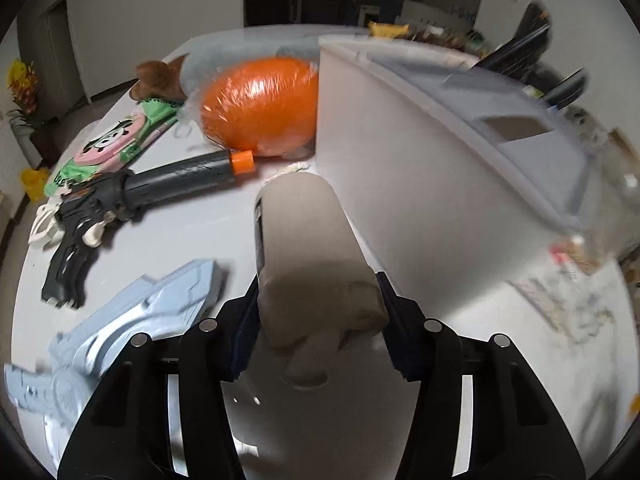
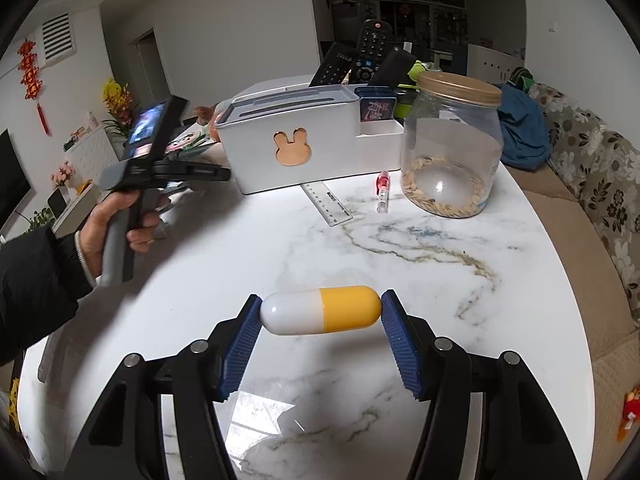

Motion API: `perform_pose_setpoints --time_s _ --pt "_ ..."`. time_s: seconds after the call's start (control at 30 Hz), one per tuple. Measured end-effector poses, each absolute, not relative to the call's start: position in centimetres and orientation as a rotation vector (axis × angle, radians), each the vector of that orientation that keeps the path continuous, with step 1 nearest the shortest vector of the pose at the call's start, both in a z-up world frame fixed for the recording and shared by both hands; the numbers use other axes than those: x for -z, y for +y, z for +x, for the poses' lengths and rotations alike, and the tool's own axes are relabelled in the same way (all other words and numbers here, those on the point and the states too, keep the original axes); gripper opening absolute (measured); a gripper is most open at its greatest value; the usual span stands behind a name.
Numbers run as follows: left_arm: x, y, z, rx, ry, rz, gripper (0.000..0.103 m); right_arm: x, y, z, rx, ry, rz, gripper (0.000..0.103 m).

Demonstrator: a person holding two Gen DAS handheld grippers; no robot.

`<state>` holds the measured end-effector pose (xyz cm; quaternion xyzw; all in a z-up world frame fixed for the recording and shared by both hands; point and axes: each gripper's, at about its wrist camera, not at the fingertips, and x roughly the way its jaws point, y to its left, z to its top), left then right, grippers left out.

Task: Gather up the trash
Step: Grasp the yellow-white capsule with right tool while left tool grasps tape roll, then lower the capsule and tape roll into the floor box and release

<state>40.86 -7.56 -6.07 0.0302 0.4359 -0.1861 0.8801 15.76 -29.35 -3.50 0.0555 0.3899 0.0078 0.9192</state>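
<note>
While clamped on the beige roll (image 1: pixel 304 224), treat the left gripper (image 1: pixel 318 280) as seated off-centre: pads on both flanks at the roll's near end, contact apparently firm but not confirmable through the blur. Roll position: over the table (image 1: pixel 200 248), long axis pointing away, far end close beside the white organiser box (image 1: pixel 400 160).

- Hazard: swinging right into the box wall and levering the roll out of the pads. Cause: a hold far from the roll's middle.
- Keep clear of the black toy gun (image 1: pixel 160 188) to the left.

Right gripper (image 2: pixel 321 302): closed end to end on the white-and-yellow capsule (image 2: pixel 348 308), just above the marble top.

- Hazard: capsule squirting out sideways. Cause: smooth rounded ends under added squeeze or a sudden tilt. Hold pressure steady; move level.

View differences:

- Left wrist view only: grey-blue toy (image 1: pixel 132 320), toy gun, wrapped orange ball (image 1: pixel 260 108).
- Right wrist view only: hand (image 2: pixel 116 224) on the left tool, rabbit cut-out on the box, ruler (image 2: pixel 326 204), pen (image 2: pixel 383 192), glass jar (image 2: pixel 452 152).
- Neither view: any trash container. Locate one before releasing.
</note>
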Motion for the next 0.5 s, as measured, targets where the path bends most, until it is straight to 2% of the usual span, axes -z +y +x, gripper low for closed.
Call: perform_pose_setpoints --time_s 0.3,0.5 --pt "-1.3 -4.6 29.2 0.480 0.818 0.042 0.049 2.3 -28.3 13.5 -0.091 0.824 0.155 0.060" --pt "-3.2 -3.4 18.2 0.456 0.851 0.013 0.049 1.3 -27.3 9.4 -0.205 0.827 0.151 0.060"
